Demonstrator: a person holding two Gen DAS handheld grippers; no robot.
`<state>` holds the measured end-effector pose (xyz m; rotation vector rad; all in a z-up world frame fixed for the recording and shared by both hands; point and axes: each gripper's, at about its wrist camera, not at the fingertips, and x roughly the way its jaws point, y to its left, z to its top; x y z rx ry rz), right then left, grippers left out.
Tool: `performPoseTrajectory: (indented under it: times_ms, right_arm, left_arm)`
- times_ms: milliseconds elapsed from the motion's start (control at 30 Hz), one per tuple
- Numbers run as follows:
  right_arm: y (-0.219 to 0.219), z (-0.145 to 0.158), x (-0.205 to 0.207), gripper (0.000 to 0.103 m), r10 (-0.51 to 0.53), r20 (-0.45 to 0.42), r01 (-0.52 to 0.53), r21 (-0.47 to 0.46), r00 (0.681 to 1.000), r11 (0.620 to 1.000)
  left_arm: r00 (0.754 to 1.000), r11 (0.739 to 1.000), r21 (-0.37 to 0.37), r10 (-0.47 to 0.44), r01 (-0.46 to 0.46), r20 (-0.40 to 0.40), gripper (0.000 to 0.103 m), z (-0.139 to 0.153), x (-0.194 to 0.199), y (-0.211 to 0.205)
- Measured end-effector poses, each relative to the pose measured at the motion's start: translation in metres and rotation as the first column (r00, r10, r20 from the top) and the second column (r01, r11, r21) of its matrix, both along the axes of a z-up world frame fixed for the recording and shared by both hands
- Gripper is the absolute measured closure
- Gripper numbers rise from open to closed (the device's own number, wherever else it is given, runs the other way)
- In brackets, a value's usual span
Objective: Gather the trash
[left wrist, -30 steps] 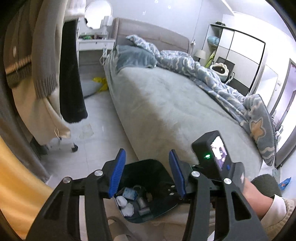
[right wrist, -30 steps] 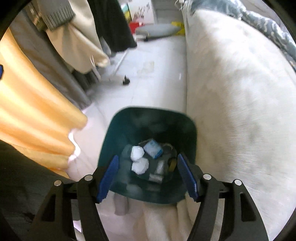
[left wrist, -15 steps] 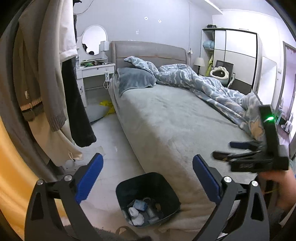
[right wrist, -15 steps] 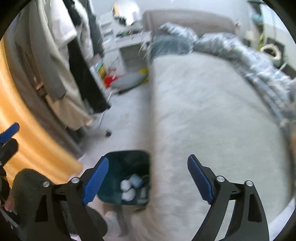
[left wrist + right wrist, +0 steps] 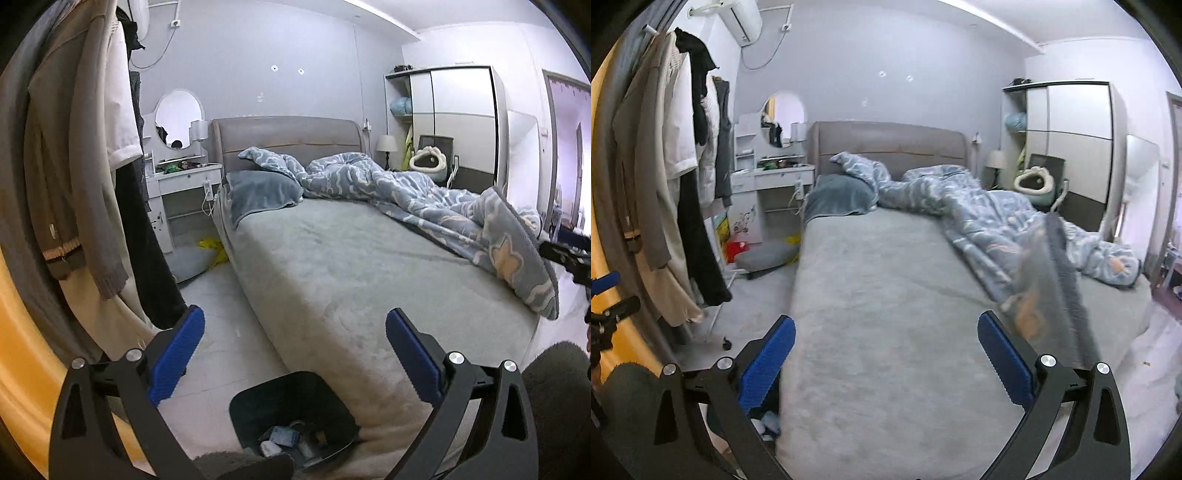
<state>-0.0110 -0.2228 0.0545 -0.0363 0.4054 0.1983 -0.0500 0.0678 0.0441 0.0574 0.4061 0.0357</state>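
We see both claws released — left claw (image 5: 294,356) above the bin (image 5: 291,417) at 6 o'clock, right claw (image 5: 886,358) over the bed (image 5: 886,295).

Both grippers are held up with jaws spread wide and nothing between the pads, so the air straight ahead of each is open. Ahead of the right gripper (image 5: 886,360) lies the flat grey bed (image 5: 886,295), bare in front; the rumpled duvet (image 5: 979,214) piles up ahead and to its right. Below the left gripper (image 5: 295,360), the bin (image 5: 291,417) stands tight against the bed's side, its mouth open upward. The floor strip (image 5: 221,325) ahead of it is narrow, hemmed on the left by hanging clothes (image 5: 92,184) and on the right by the mattress edge. A cushion (image 5: 188,262) lies at the strip's far end.
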Motion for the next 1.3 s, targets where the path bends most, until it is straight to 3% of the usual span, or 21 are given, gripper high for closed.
performPoseTrajectory:
  times_ms: [200,300,433,967,1300]
  right_arm:
    - [-0.04,-0.024,-0.005,0.003,-0.058,-0.038,0.058,-0.004,0.998,0.998]
    - [-0.048,-0.038,-0.002,0.003,-0.022,-0.085,0.025,0.03,0.996,0.999]
    - [-0.058,-0.038,-0.006,0.003,0.02,-0.068,-0.014,0.098,0.997,0.995]
    - [-0.037,-0.033,-0.008,0.003,0.083,-0.063,-0.079,0.063,0.995,0.995]
    - [-0.036,-0.033,-0.008,0.003,0.082,-0.065,-0.078,0.063,0.994,0.995]
  left_arm:
    - [1.0,1.0,0.001,-0.011,0.011,-0.028,0.003,-0.012,0.004,-0.009]
    - [0.999,1.0,-0.008,-0.015,0.014,-0.032,0.003,-0.019,0.004,-0.011]
    - [1.0,1.0,-0.004,-0.023,0.023,-0.02,0.003,-0.019,0.002,-0.014]
    - [0.998,1.0,0.015,-0.013,0.014,-0.065,0.003,-0.025,0.009,-0.016]
    - [0.997,1.0,-0.01,-0.01,0.009,-0.073,0.003,-0.028,0.009,-0.015]
